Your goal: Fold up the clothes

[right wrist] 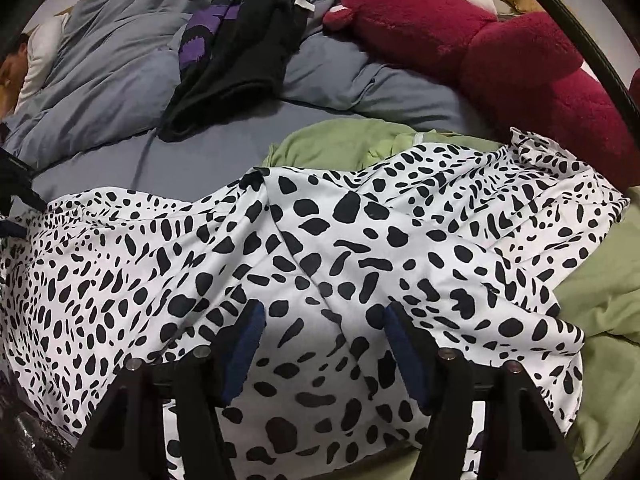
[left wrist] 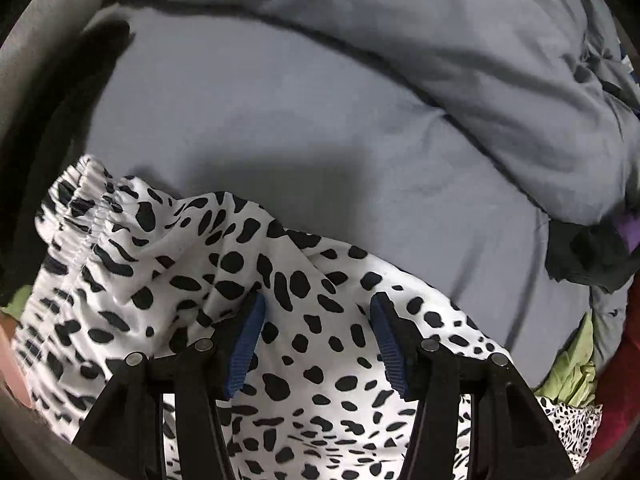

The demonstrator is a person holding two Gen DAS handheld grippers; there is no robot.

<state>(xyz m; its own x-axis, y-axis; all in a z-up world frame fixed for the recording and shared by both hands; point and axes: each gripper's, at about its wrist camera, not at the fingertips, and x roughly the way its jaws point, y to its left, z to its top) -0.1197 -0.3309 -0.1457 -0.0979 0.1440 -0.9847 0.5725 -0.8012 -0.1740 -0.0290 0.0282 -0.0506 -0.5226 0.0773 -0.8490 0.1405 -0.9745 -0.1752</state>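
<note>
A white garment with black spots (left wrist: 280, 320) lies crumpled on the grey-blue bed sheet (left wrist: 260, 120), its gathered elastic waistband (left wrist: 88, 204) at the left. My left gripper (left wrist: 316, 312) points down just over it, jaws open, blue pads (left wrist: 248, 344) apart with cloth lying under the gap. In the right wrist view the same spotted garment (right wrist: 320, 248) spreads across the whole width, partly over a green garment (right wrist: 344, 140). My right gripper (right wrist: 324, 316) hovers above its near part, jaws open, and neither pad presses on the cloth.
A rumpled grey-blue duvet (right wrist: 120, 68) fills the back of the bed, with a black and purple garment (right wrist: 240, 40) on it. A dark red plush toy (right wrist: 500, 52) lies at the back right. A person's head (right wrist: 12, 68) rests on a pillow at the far left.
</note>
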